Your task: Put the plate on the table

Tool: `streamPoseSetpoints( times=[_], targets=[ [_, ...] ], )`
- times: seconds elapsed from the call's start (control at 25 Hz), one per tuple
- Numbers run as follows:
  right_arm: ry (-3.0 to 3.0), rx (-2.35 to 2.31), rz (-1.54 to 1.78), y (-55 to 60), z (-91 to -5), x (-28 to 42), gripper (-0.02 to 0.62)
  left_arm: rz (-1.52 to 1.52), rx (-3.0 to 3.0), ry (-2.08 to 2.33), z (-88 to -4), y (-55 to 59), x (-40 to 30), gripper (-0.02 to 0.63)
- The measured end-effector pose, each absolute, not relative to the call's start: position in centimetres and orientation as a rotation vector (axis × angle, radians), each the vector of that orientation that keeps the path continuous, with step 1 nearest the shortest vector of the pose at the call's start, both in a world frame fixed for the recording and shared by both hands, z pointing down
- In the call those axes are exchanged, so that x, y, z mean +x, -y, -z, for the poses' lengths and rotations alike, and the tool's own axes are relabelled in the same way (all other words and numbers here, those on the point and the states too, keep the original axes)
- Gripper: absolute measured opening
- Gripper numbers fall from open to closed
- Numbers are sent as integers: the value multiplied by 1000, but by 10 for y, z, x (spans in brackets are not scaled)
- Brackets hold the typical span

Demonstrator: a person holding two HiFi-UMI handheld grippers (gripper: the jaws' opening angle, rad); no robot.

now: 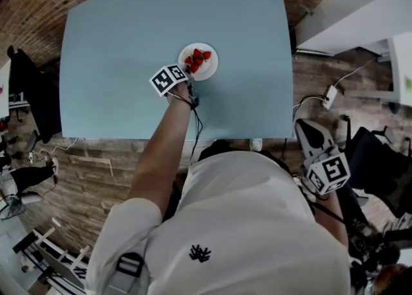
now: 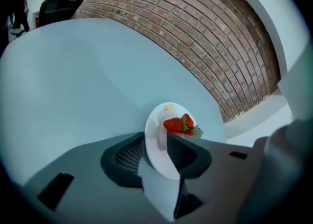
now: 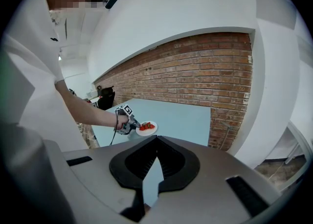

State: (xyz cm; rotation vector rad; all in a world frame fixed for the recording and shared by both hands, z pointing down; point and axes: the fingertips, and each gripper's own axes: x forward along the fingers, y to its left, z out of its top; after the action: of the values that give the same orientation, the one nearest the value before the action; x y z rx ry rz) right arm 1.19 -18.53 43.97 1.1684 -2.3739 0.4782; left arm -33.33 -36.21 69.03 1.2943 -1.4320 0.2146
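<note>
A small white plate (image 1: pixel 205 68) with strawberries (image 1: pixel 197 59) lies flat on the light blue table (image 1: pixel 122 55), right of centre. My left gripper (image 1: pixel 188 75) reaches to the plate's near-left rim. In the left gripper view the plate (image 2: pixel 157 129) has its rim between the jaws of the left gripper (image 2: pixel 156 145), which stand wide apart and do not press on it. The strawberries (image 2: pixel 179 124) lie on its far side. My right gripper (image 1: pixel 308 134) hangs off the table at the lower right, shut and empty (image 3: pixel 155 162). The right gripper view shows the plate (image 3: pixel 146 129) from afar.
The brick-patterned floor (image 1: pixel 96 165) surrounds the table. A white power adapter (image 1: pixel 329 97) with cables lies right of the table. A black chair (image 2: pixel 61 3) stands beyond the far left corner. White furniture (image 1: pixel 360 4) is at the upper right.
</note>
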Motion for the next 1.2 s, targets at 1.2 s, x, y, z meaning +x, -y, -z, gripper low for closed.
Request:
streamPoseSetpoints(
  times=[1.2],
  targets=[
    [2579,868,-343,171,-442,32,6,-90,1725,1582,-552,228,-310,135]
  ],
)
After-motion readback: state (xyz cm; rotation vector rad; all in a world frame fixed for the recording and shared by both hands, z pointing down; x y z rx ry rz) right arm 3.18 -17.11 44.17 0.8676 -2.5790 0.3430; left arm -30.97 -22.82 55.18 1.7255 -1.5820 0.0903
